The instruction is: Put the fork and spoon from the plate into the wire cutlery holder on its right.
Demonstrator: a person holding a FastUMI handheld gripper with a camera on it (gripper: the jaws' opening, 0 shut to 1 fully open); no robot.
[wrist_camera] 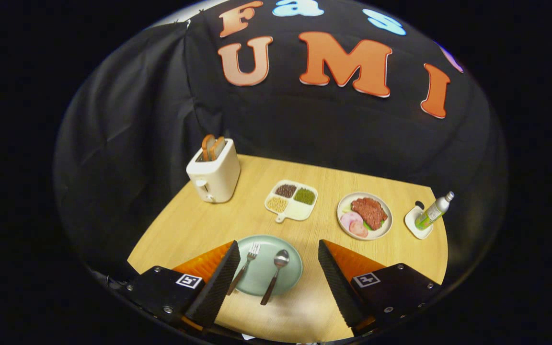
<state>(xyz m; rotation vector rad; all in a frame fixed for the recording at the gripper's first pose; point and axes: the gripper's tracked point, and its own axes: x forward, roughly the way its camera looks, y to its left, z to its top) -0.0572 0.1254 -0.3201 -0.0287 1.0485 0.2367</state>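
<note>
The hand-held gripper (276,268) hangs above the near edge of the desk (194,225) with its fingers spread wide and nothing between the pads. Between the two fingers lies the pale green plate (285,273), and on it the fork (245,267) and the spoon (276,274) rest side by side, tines and bowl pointing away, dark handles toward the gripper and reaching past the plate's near rim. The fork lies just beside the left finger; the spoon sits nearer the middle of the gap.

The step in hand looks like the first pick. To do it well, the person would likely lower the gripper over one handle only, where it overhangs the rim (there the fingers can get under and around it), and close across the handle's width rather than along it. The two pieces lie near each other, so a centred approach on the spoon risks nudging the fork. The wire cutlery holder cannot be made out, so its place to the right cannot be judged.

Beyond the fingers stand a toaster (213,175) with bread, a divided dish (293,201) of beans, a plate of meat (365,215) and a bottle (433,211) on a small white tray (416,225). The bottle's label is too small to read; each finger base carries a square printed marker, not legible text.
</note>
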